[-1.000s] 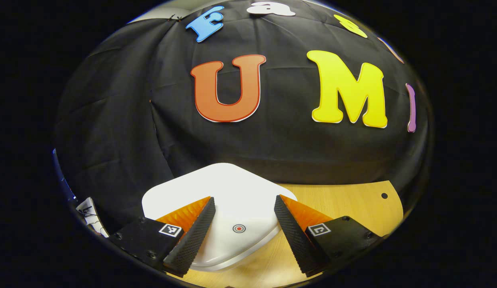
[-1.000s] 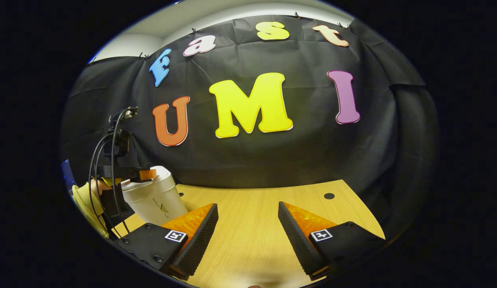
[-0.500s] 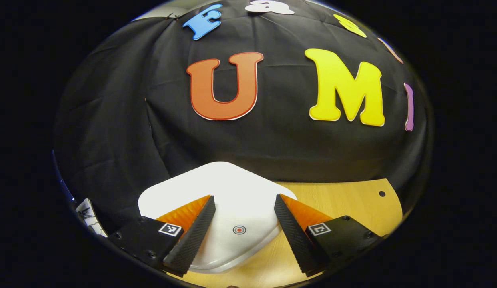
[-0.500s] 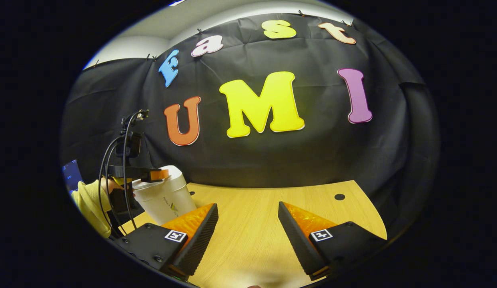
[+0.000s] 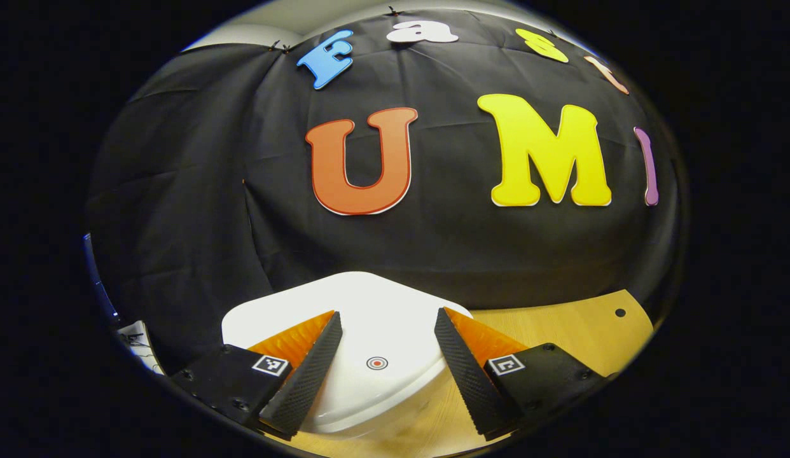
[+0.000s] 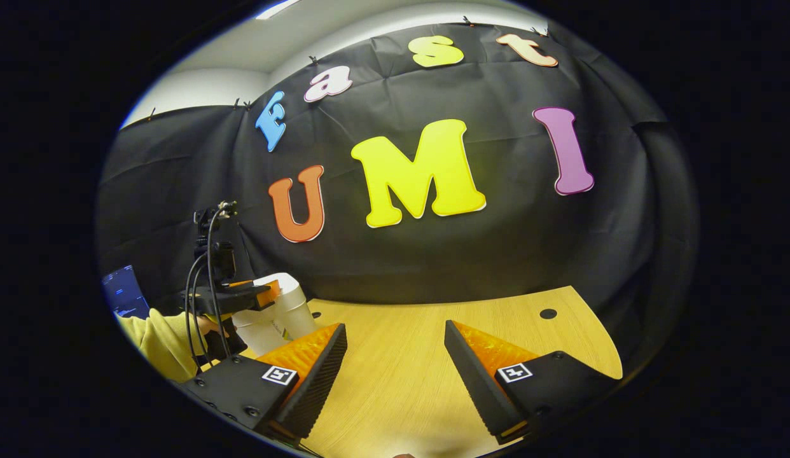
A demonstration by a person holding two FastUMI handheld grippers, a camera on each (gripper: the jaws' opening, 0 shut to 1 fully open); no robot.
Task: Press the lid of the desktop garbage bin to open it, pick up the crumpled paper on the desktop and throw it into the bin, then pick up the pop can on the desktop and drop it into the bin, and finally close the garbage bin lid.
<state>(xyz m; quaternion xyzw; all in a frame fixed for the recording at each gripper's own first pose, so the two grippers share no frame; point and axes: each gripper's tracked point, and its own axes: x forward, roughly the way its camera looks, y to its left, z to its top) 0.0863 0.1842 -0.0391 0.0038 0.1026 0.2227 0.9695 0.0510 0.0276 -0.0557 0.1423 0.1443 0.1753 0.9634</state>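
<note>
Left gripper (image 5: pixel 382 356), fingers spread wide and holding nothing, hovers over the white bin lid (image 5: pixel 363 318), apparently to press it. Right gripper (image 6: pixel 395 375), also wide, waits above the wooden desk (image 6: pixel 433 331), right of the bin (image 6: pixel 284 315).

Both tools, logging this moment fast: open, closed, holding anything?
Left tool: open, empty, above the bin lid.
Right tool: open, empty, above the table.
</note>
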